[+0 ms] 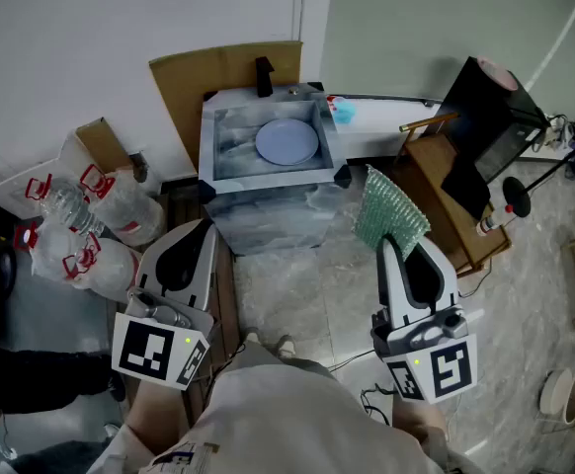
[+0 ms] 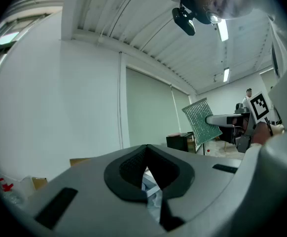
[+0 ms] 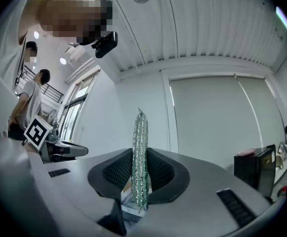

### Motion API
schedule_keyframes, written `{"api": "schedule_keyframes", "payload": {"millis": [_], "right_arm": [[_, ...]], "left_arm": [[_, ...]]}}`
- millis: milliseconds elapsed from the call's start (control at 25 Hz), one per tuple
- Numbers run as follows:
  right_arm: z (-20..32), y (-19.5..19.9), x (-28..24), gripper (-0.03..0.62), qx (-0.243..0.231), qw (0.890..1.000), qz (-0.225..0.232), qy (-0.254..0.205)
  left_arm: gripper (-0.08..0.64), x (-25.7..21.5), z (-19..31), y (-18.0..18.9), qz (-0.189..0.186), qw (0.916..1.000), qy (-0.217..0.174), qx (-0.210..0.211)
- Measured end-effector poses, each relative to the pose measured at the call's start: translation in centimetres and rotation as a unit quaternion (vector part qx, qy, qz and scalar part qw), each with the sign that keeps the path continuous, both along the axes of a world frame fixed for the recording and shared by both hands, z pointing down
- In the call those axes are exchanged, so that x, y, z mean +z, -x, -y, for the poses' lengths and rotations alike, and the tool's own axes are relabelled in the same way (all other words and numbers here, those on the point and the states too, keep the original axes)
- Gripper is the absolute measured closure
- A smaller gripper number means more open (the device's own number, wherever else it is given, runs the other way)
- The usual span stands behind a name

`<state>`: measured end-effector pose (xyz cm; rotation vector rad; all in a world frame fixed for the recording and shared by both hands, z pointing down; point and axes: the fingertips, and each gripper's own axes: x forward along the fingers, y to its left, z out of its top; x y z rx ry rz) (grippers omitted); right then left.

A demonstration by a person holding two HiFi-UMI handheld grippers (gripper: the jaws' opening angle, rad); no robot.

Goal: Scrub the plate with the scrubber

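**Blue plate (image 1: 287,141) flat in sink (image 1: 208,136); scrubber (image 1: 390,212) clamped in right gripper (image 1: 390,249)**

The plate is round and pale blue. It lies flat, face up, roughly centred on the floor of the grey sink. The scrubber is a green sparkly mesh sheet, roughly square. Its lower edge is pinched between the right gripper's jaws and the rest stands upright above them. It is in the air, on the near side of the sink and apart from the plate.

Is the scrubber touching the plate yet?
No, the right gripper holds the scrubber in the air, short of the plate lying in the sink.
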<state>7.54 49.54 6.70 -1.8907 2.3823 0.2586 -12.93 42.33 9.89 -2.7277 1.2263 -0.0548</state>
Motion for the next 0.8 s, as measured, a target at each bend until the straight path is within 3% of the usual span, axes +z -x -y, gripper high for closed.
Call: {"api": "schedule_keyframes", "payload": {"millis": [160, 800], "right_arm": [[0.4, -0.4, 0.0, 0.491, -0.005, 0.999, 0.032, -0.005], [1.4, -1.4, 0.6, 0.491, -0.02, 0.999, 0.029, 0.004]], "left_arm": [[0.545, 0.1, 0.4, -0.3, 0.004, 1.0, 0.001, 0.002], [0.545, -0.3, 0.9, -2.1, 0.009, 0.9999, -0.008, 0.009]]}}
